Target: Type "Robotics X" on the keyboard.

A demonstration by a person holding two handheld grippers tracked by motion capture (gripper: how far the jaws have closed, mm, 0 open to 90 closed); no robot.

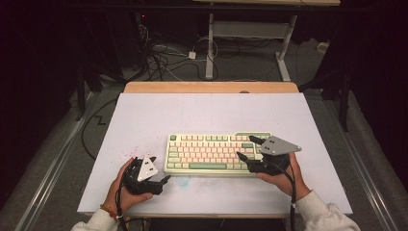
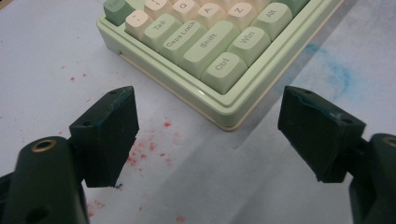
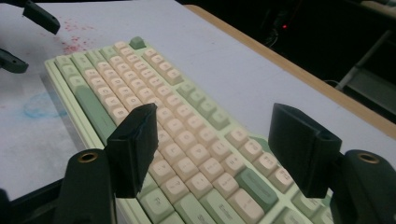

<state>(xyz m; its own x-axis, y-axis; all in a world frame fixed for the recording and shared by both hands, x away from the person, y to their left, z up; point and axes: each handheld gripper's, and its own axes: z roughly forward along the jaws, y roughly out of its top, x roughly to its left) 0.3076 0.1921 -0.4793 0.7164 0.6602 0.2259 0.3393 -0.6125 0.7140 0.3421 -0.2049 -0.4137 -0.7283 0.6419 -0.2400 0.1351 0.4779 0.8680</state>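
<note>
A pale green keyboard (image 1: 211, 153) with cream and green keys lies flat near the front of the white table. My left gripper (image 1: 161, 169) rests just off its near-left corner, open, jaws aimed at that corner (image 2: 224, 122) with nothing between them. The Ctrl key (image 2: 223, 69) sits just beyond the jaws. My right gripper (image 1: 246, 148) hovers over the keyboard's right end, open and empty, its jaws spread above the keys (image 3: 187, 140). In the right gripper view the left gripper (image 3: 28, 37) appears far off at top left.
The white table top (image 1: 202, 115) has a wooden strip (image 1: 211, 87) along its far edge. Red specks (image 2: 144, 149) and a blue smudge (image 2: 336, 70) mark the surface by the keyboard's left end. Cables and a desk frame (image 1: 211, 43) lie on the floor beyond.
</note>
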